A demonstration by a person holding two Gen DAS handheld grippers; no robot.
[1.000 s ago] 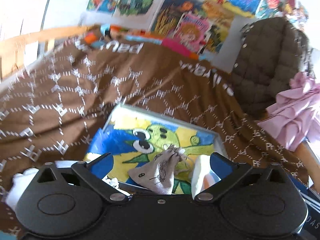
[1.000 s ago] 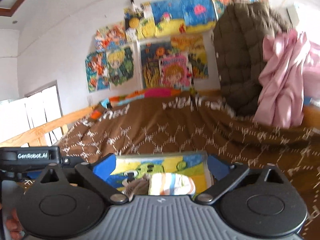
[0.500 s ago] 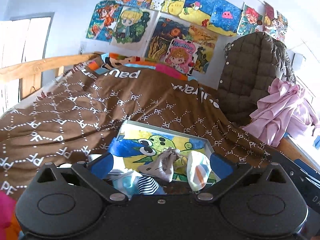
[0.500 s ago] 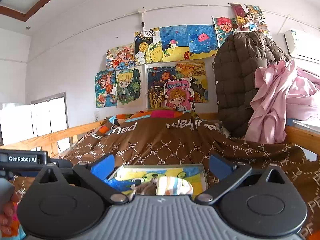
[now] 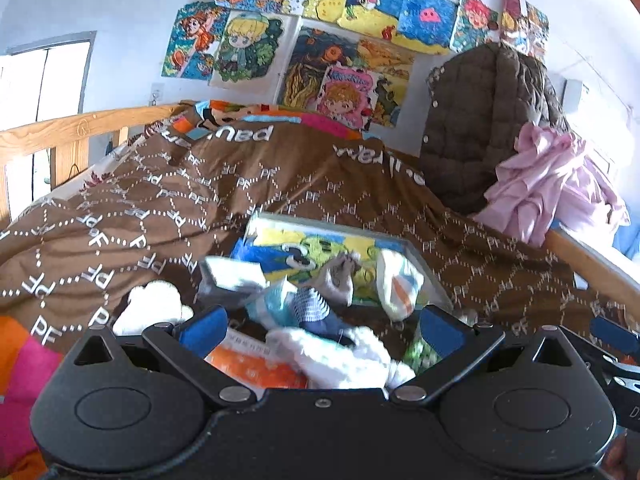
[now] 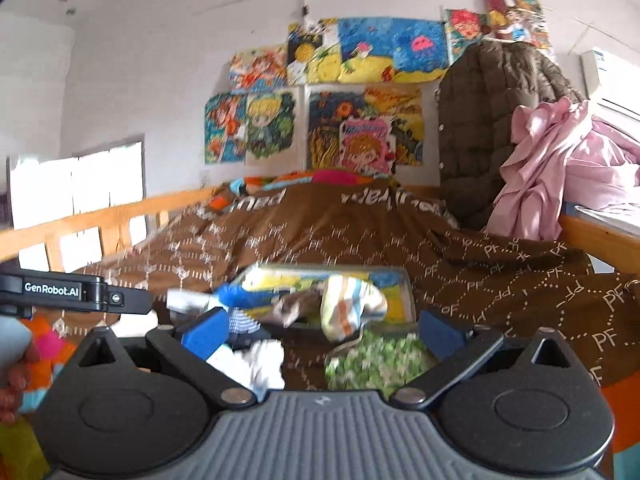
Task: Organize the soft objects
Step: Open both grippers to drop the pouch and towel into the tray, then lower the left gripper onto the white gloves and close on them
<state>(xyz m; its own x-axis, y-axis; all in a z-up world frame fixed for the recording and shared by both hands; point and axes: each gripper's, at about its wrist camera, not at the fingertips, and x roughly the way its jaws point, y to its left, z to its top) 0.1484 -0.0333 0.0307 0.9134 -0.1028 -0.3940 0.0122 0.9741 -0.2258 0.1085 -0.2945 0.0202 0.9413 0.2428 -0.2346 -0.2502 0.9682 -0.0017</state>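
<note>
I am holding my left gripper [image 5: 322, 330] wide apart, with nothing between its blue pads, and it is hovering low over a heap of soft things on the bed. My right gripper [image 6: 324, 330] is also spread wide and is gripping nothing. Under the left gripper a fluffy white cloth [image 5: 344, 354] is lying, and just behind it a small sock with blue and white stripes [image 5: 310, 304]. A flat picture board with a green cartoon face on blue and yellow [image 5: 320, 248] is resting on the brown bed cover with white PF letters [image 5: 160, 208]. On this board a small grey drawstring pouch [image 5: 338, 276] is lying, and beside it, to the right, a white sock with orange and blue stripes [image 5: 400, 284]. In the right wrist view a crumpled green and white cloth [image 6: 376, 360] is lying near the right pad, in front of the board. A puffy white soft thing [image 5: 154, 306] is sitting on the cover at the left.
</note>
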